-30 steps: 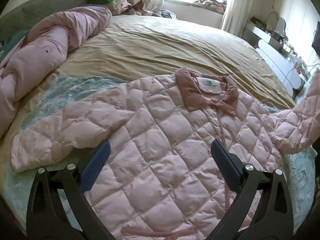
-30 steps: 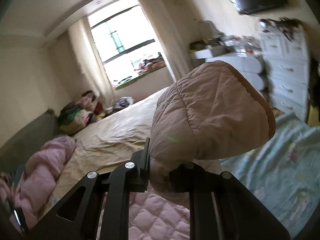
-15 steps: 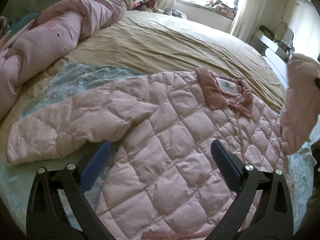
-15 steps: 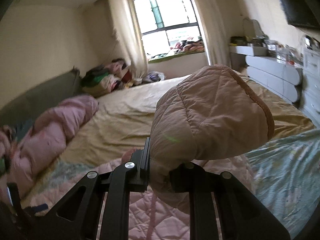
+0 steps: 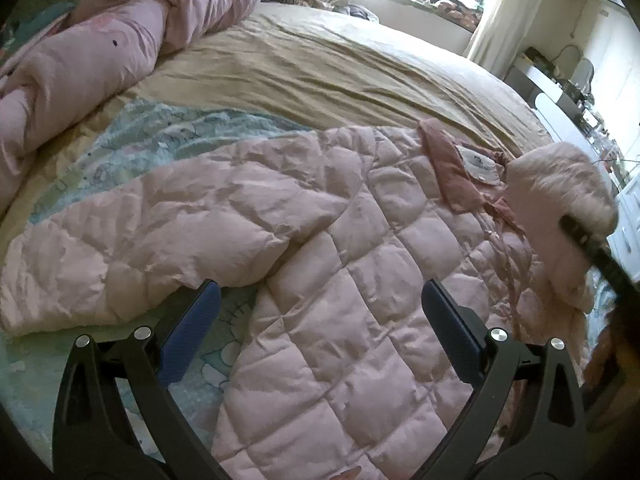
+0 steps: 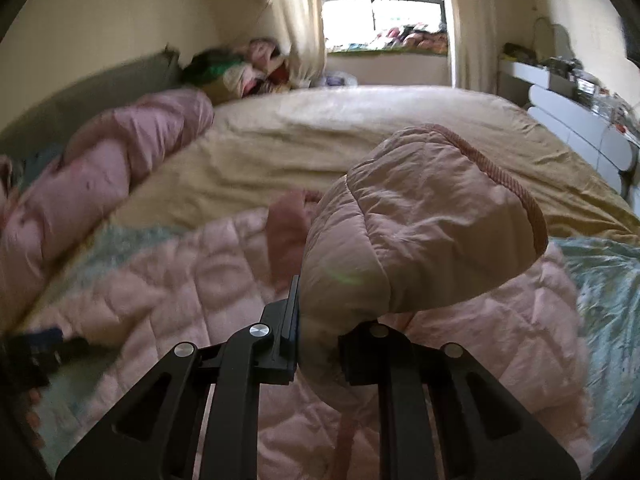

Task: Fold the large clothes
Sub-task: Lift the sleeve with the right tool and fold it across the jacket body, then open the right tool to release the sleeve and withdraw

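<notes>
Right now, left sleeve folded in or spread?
Spread: the left sleeve lies flat, out sideways from the jacket, not over its body.

A home bedroom: wide bed (image 6: 360, 128) (rumpled duvet (image 5: 120, 48)), curtained window (image 6: 380, 12), dresser (image 6: 580, 128).

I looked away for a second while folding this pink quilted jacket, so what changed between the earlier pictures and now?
The right gripper, still shut on the sleeve, has swung it from out beside the bed in over the jacket, near the collar. The left gripper has eased lower toward the jacket and stays open, holding nothing. The jacket's body, its other sleeve and the rolled pink duvet lie as before.
</notes>
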Tool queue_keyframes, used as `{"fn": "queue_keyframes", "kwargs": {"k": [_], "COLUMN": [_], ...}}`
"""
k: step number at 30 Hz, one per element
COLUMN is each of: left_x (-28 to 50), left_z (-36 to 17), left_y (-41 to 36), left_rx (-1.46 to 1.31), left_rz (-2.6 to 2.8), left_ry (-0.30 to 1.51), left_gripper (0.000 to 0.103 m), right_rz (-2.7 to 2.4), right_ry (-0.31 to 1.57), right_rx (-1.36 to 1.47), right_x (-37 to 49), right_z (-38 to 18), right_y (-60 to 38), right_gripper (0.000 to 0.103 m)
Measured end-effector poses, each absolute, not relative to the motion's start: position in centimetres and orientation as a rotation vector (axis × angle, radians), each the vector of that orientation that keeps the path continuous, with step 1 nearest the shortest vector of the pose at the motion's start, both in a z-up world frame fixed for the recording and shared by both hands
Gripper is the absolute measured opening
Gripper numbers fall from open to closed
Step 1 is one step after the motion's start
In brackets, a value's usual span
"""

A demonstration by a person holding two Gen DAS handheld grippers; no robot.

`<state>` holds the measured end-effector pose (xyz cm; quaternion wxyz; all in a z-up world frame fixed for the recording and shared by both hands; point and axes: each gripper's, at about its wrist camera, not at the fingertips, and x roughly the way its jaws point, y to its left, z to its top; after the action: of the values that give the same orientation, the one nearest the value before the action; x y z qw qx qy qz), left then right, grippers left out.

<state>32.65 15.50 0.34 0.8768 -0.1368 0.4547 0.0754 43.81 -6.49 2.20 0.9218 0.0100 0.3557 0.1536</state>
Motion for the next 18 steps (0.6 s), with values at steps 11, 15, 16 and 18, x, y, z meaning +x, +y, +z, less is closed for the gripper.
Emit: {"fn": "queue_keyframes", "kwargs": {"k": [11, 15, 16, 18], "left_x": [34.1, 34.5, 34.5, 34.5], "left_z": [-2.5, -2.9, -2.8, -2.4], "left_y": [14.8, 15.5, 15.8, 16.5], "left_rx": [-0.353, -0.434, -0.451, -0.507], "left_rz": [0.062, 0.032, 0.034, 0.019], "left_ry": [1.006, 1.001, 0.993, 0.967], "left_gripper": [0.094, 0.094, 0.094, 0.094], "right_rz": [0.407, 0.452, 0.461, 0.484], "right_ry": [0.839, 0.849, 0.839, 0.832], "right_rx": [0.014, 0.046, 0.055, 0.058], "right_x": [41.6, 40.7, 40.3, 39.8], "right_z": [-3.5, -3.4, -3.2, -2.9], "right_y": [-4.2, -4.5, -4.6, -4.3], "right_gripper": [0.031, 0.046, 0.051, 0.055]}}
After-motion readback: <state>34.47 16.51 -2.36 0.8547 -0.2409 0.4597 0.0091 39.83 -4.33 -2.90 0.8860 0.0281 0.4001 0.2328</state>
